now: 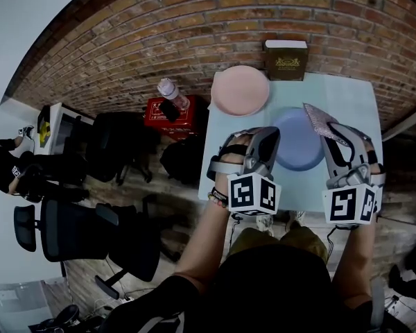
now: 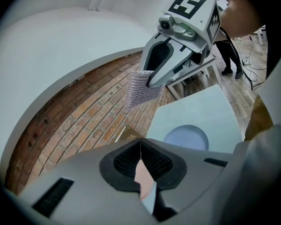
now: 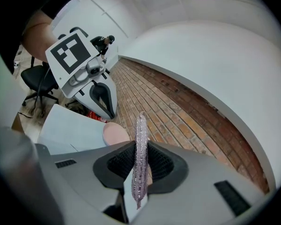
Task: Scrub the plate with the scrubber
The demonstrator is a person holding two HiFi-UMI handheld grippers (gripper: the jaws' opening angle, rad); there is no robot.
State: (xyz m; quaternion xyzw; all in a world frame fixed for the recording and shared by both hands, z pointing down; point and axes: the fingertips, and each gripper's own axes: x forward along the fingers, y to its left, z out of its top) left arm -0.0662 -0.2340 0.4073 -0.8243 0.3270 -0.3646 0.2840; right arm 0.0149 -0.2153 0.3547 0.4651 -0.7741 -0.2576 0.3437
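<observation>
Your right gripper [image 3: 140, 161] is clenched on the scrubber [image 3: 139, 149]. The thin, glittering pad stands on its edge between the two jaws and sticks out past their tips. You hold it raised over the table [image 1: 350, 96], above the right side of the blue plate [image 1: 291, 148], and it does not touch the plate.

Your left gripper [image 2: 140, 150] is fully closed, one jaw against the other, with nothing caught between them. It hangs over the left side of the same plate. Whether it touches the plate, I cannot tell.

The blue plate lies flat about in the middle of the table, a little nearer to your edge. A pink plate [image 1: 240, 90] lies at the far left corner. A brown box [image 1: 286, 60] stands at the far edge, just beside the pink plate on its right. Beyond the left edge of the table, on the floor, is a red crate [image 1: 159, 116] with a bottle [image 1: 172, 89] on it.
</observation>
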